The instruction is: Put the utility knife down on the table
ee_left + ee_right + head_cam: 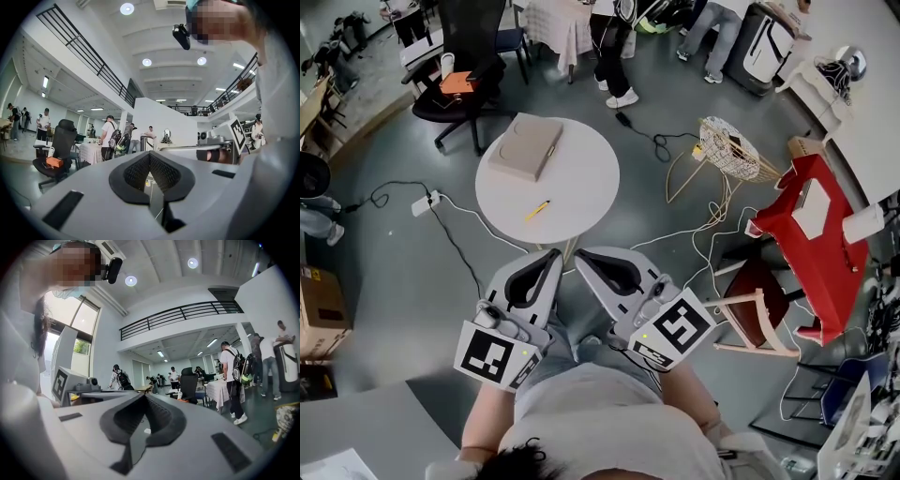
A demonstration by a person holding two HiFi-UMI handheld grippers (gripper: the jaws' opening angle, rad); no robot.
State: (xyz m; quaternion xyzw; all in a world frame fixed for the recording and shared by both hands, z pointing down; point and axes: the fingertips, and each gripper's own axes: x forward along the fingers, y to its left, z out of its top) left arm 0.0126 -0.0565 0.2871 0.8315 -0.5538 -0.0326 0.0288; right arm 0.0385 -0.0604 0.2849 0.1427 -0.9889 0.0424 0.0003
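Head view: above the person, facing steeply down; left gripper [555,255] and right gripper [581,253] close below, round table [581,173] just beyond.
Left gripper view: low along its jaws, facing level across the hall.
Right gripper view: likewise along its own jaws, facing the same hall.
Shared: the black office chair [478,37] [63,133] [190,380] appears in all three.

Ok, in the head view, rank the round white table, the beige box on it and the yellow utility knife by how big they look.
1. round white table, largest.
2. beige box, covering part of the tabletop.
3. yellow utility knife, a small sliver.
All share one tabletop, so nearness barely matters.
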